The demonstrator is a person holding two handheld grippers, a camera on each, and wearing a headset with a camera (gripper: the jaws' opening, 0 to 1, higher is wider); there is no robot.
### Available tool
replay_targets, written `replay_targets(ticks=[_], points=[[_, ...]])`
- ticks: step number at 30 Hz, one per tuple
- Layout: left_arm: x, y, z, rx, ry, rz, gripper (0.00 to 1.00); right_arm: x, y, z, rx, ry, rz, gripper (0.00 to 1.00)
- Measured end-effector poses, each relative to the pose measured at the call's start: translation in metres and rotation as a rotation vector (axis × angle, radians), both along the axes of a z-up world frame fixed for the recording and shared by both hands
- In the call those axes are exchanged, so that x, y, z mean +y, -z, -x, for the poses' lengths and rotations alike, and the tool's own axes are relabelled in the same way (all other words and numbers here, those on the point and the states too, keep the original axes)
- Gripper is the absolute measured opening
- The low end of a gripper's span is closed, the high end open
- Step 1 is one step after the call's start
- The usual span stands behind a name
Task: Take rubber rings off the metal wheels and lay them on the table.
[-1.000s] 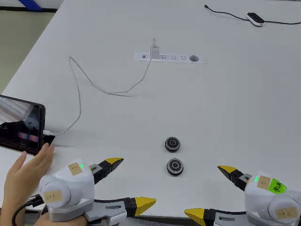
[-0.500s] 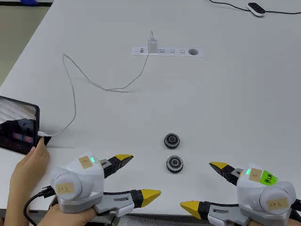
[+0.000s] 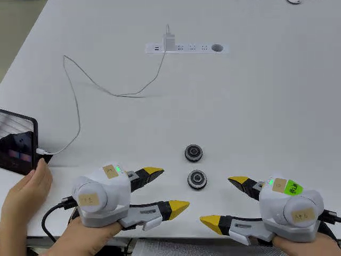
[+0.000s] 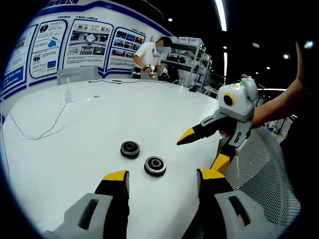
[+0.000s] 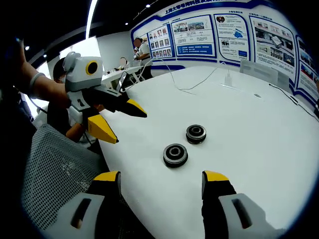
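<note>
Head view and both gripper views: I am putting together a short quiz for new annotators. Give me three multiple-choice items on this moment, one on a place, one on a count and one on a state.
1. Where does the near wheel lie?
A. in a gripper's jaws
B. on the table, between the left gripper and the right gripper
C. stacked on the other wheel

2. How many wheels are on the table?
A. one
B. two
C. four

3. How do the grippers stand?
A. both open, holding nothing
B. both shut
C. left shut on a wheel

Answers:
1 B: the head view shows it flat on the table between the yellow tips.
2 B: the near wheel and the far wheel lie apart, one behind the other.
3 A: each gripper view shows its jaws spread, with nothing between them.
</note>
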State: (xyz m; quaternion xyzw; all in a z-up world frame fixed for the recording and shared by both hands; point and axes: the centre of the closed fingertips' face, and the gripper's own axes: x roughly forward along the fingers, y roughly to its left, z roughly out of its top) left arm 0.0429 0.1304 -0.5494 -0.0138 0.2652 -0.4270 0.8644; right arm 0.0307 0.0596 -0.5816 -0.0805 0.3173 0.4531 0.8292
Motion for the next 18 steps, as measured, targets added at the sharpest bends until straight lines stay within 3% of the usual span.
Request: replay_targets(ticks=[18], points=[[-0.024, 0.005, -0.018, -0.011, 0.070, -0.052, 0.43, 0.007, 0.002, -0.014, 0.014, 0.011, -0.028, 0.53]])
